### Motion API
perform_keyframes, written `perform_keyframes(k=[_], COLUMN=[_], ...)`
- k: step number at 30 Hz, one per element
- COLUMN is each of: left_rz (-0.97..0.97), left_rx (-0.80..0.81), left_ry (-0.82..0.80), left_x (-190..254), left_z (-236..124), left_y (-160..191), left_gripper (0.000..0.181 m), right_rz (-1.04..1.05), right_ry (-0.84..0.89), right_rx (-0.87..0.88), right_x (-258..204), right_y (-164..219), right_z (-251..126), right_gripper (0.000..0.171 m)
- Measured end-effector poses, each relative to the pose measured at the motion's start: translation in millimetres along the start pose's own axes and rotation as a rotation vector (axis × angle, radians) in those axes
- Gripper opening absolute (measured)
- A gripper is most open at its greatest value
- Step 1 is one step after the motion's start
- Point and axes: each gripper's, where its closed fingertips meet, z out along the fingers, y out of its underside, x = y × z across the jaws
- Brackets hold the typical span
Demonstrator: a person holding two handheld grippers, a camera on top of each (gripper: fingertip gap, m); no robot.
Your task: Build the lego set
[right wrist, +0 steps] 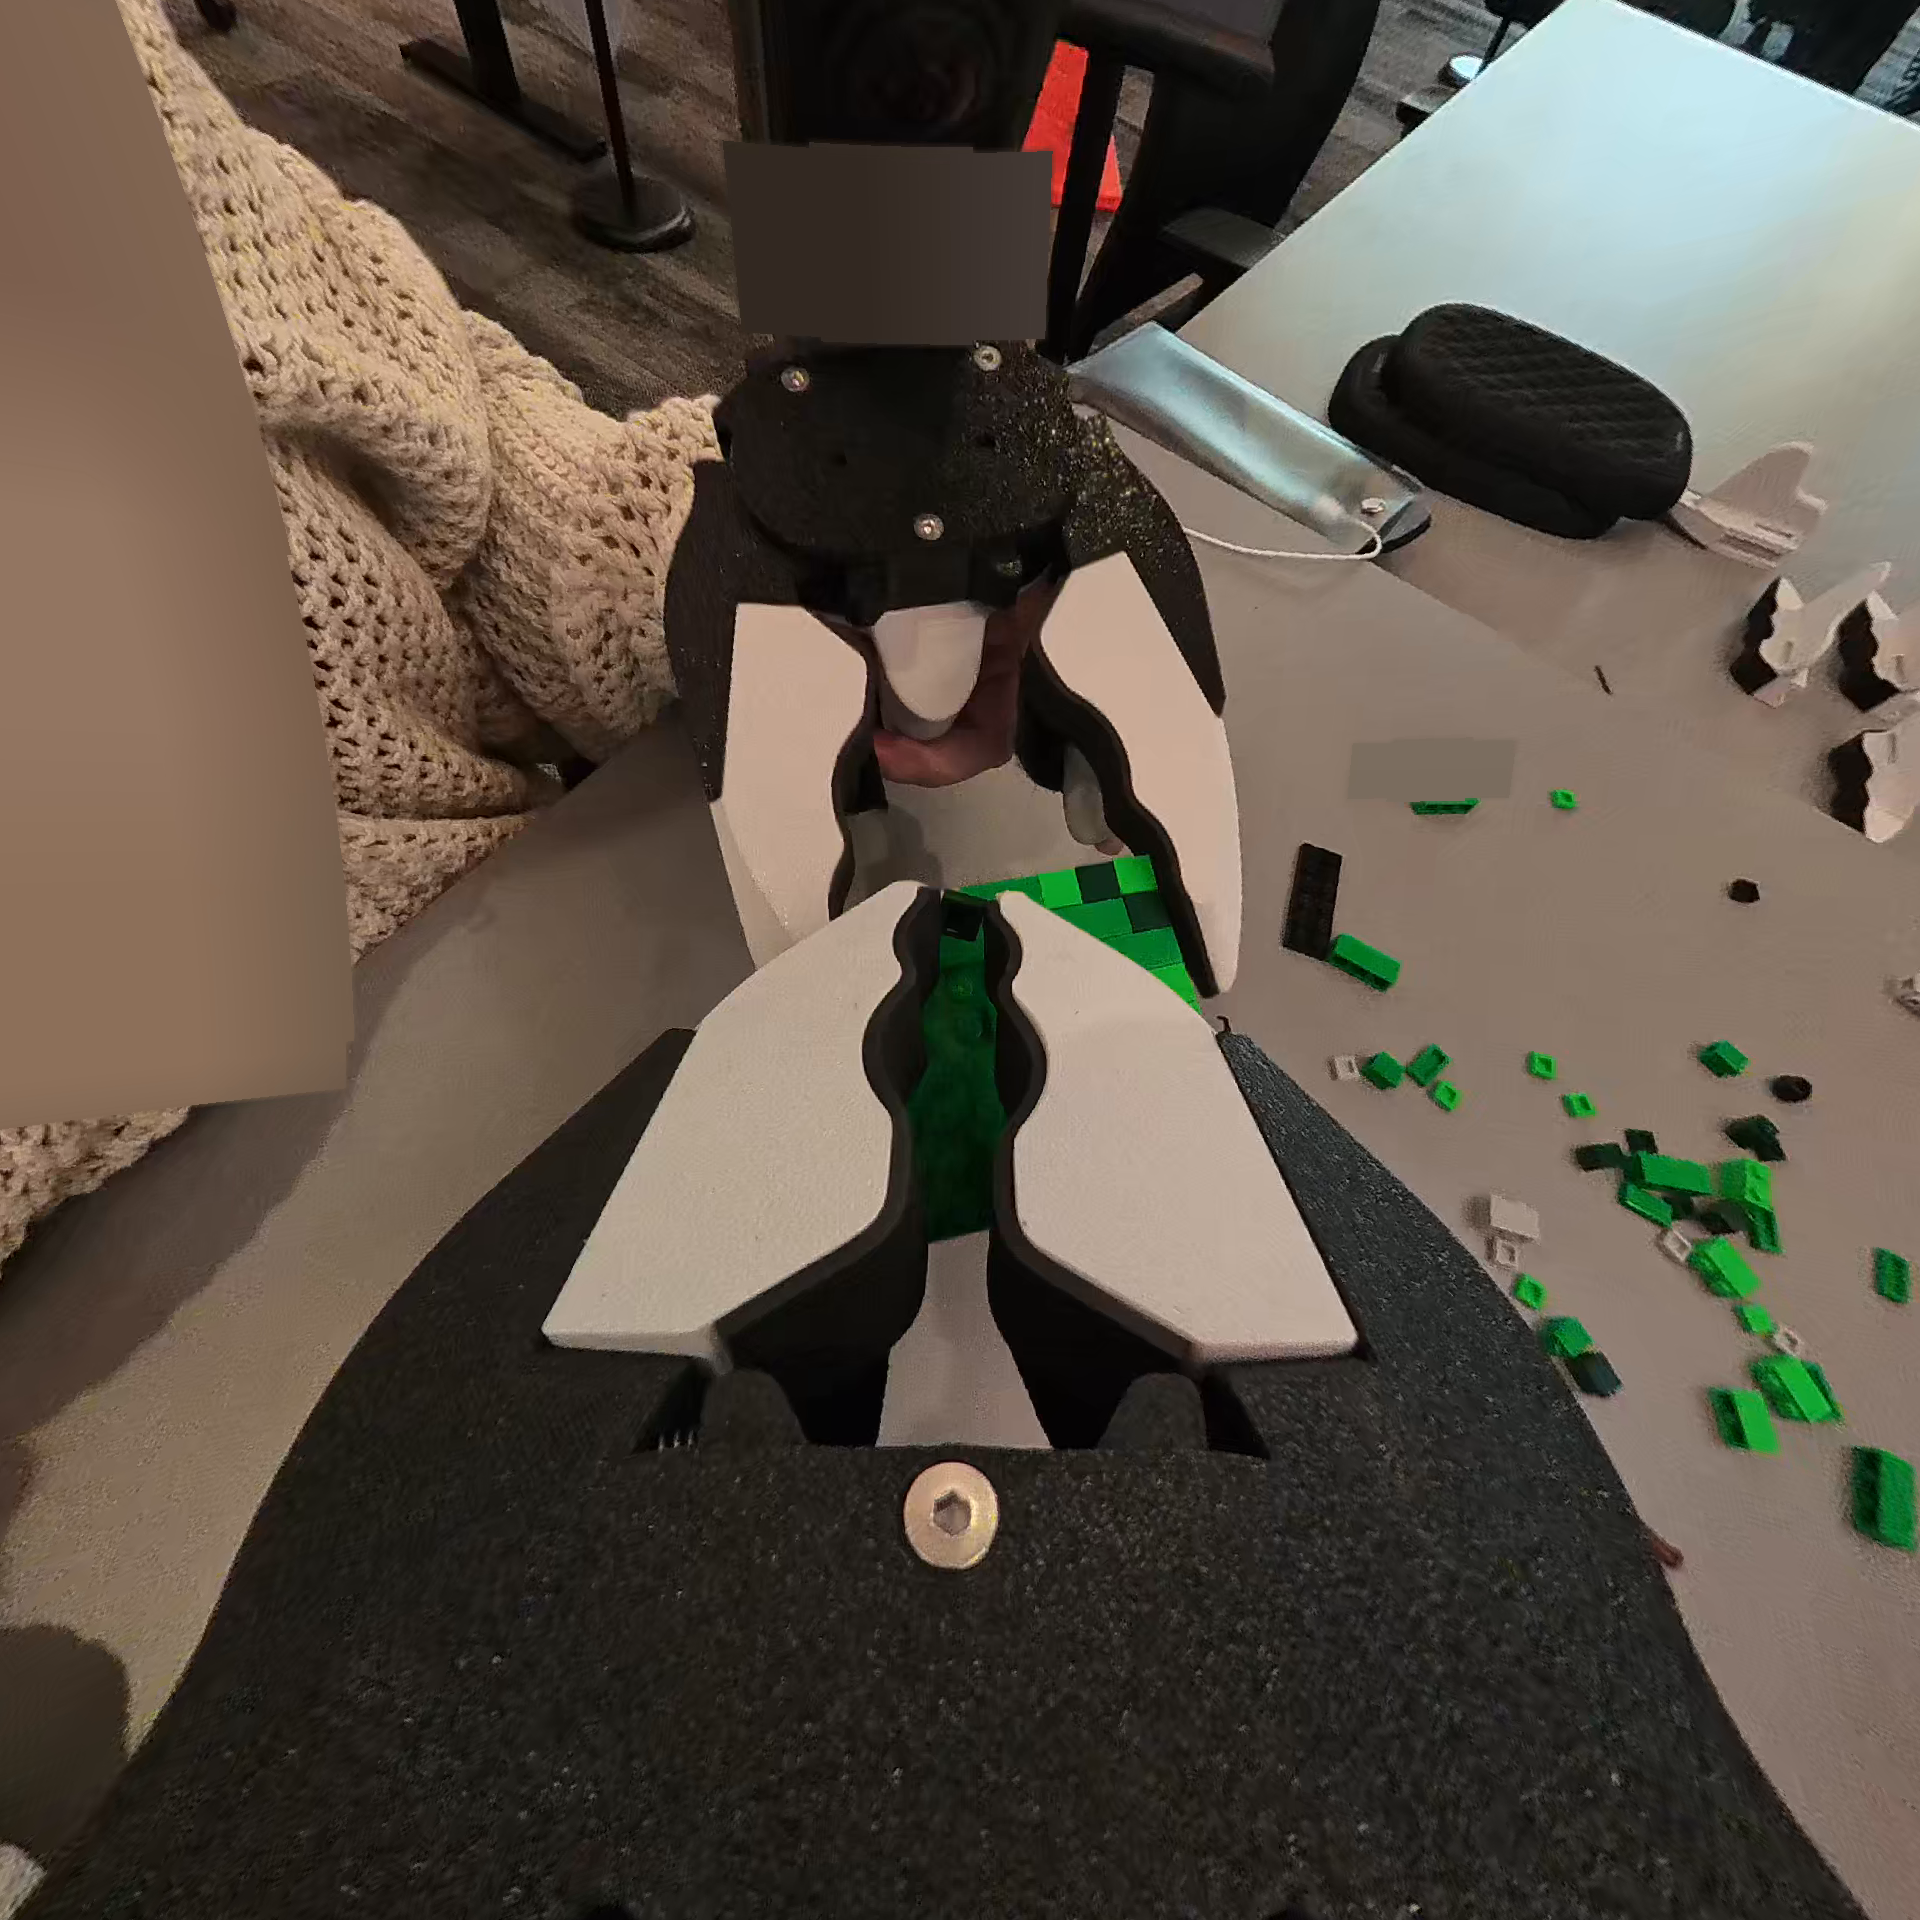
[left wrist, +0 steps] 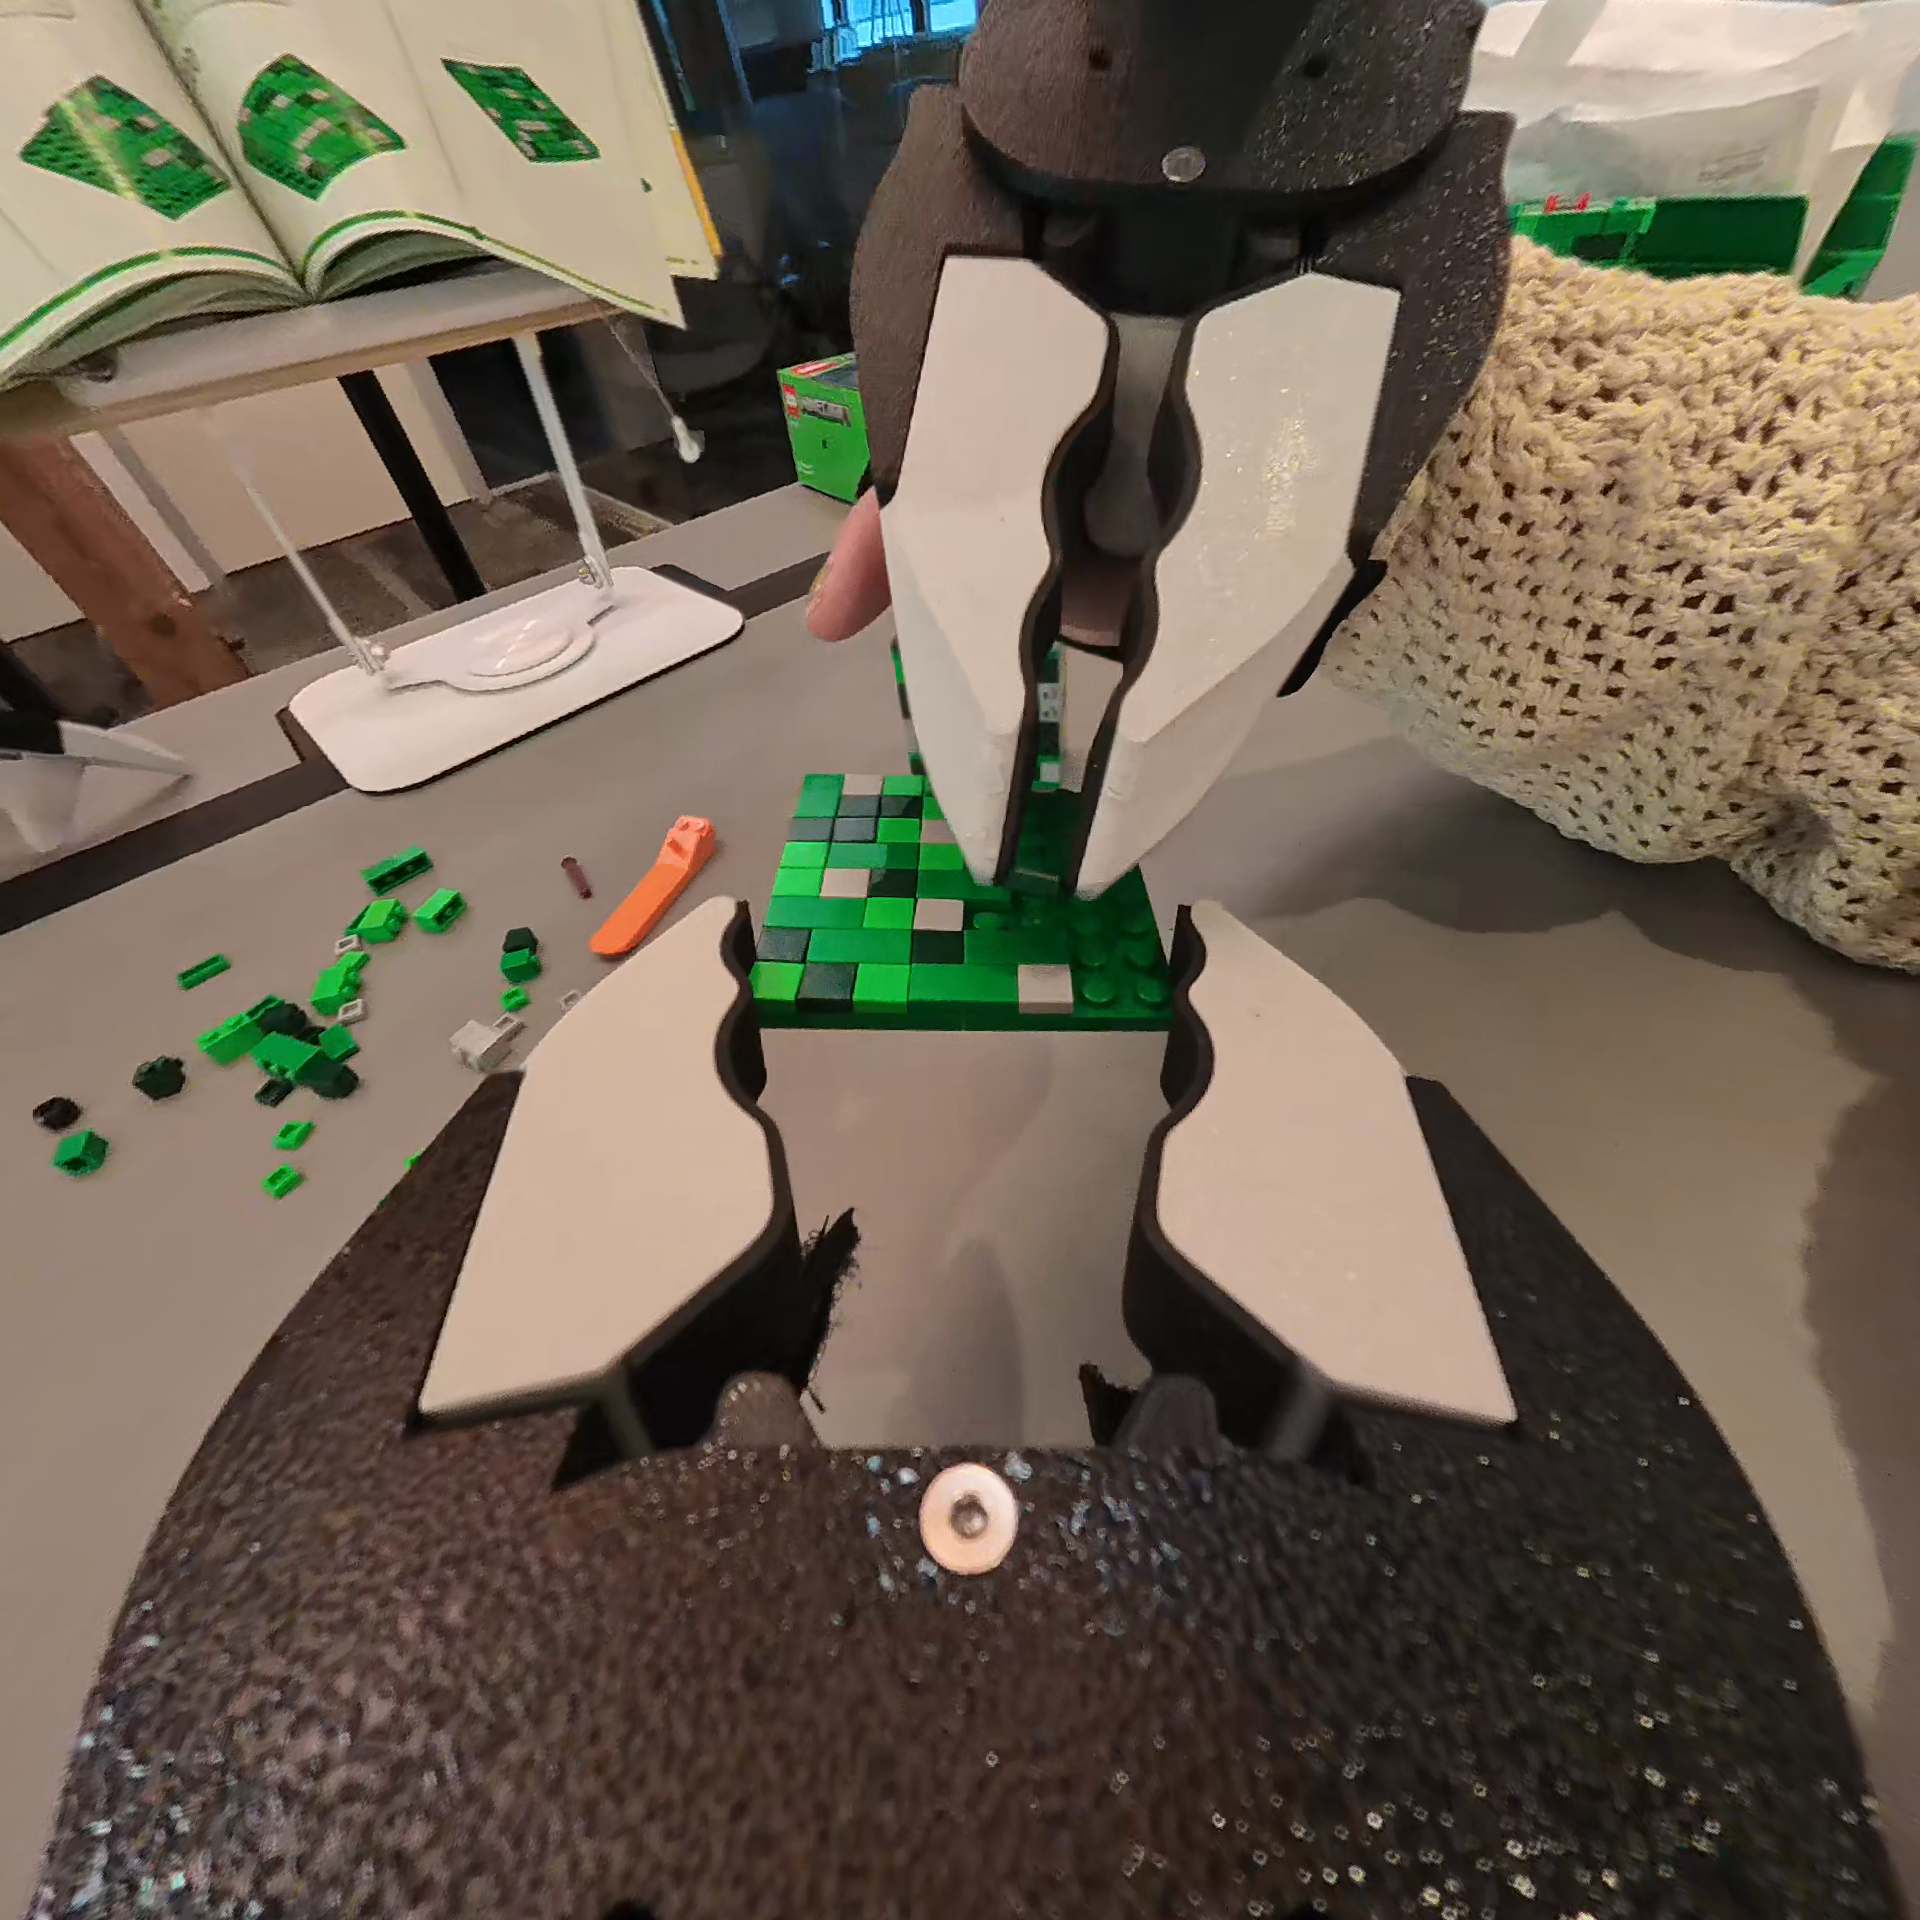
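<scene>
1. Surface: a grey table [left wrist: 1455,1039] in an office-like room, with an open instruction book [left wrist: 312,156] on a stand at 10 o'clock in the left wrist view.
2. Task's thing: the green baseplate [left wrist: 1122,997] lies flat at the table's centre, mostly tiled in greens and greys; bare studs remain at its 4 o'clock corner.
3. Right gripper [left wrist: 1039,883]: jaws narrow, tips down on the plate beside the bare studs, apparently pinching a small dark tile [right wrist: 958,920]. We judge a tile placement to be in hand.
4. Left gripper [left wrist: 961,977]: jaws wide, empty, straddling the plate's near edge.
5. Next move, in our judgement: square the tile over the studs, press it home and release, with the left gripper steadying the plate.
6. Outward: loose bricks [left wrist: 291,1039] at 9 o'clock, and an orange brick separator [left wrist: 655,894] beside the plate.
7. Obscured: the right fingers cover the seating spot; we cannot confirm the tile's contact or colour.
</scene>
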Motion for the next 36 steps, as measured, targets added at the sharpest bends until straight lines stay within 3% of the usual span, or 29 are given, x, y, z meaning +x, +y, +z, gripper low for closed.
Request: perform_keyframes(k=[16, 20, 28, 36], left_rz=[0.035, 0.035, -0.022, 0.027], left_rx=[-0.001, 0.095, 0.324, 0.239], left_ry=[0.093, 0.198, 0.371, 0.28], left_x=[25.9, 41.4, 60.9, 53.6], left_z=[22.3, 15.5, -9.5, -3.1], left_y=[-4.8, -17.2, -45.8, -39.2], left_gripper=[0.075, 0.075, 0.075, 0.075], right_rz=[-0.079, -0.071, -0.001, -0.033], right_ry=[0.121, 0.084, -0.013, 0.025], right_rx=[-0.062, -0.07, 0.152, 0.04], right_x=[2.3, 1.0, -15.0, -23.0], right_y=[13.8, 19.6, -6.2, -1.2], right_z=[-22.4, -28.4, -50.9, -51.7], right_gripper=[0.007, 0.008, 0.007, 0.008])
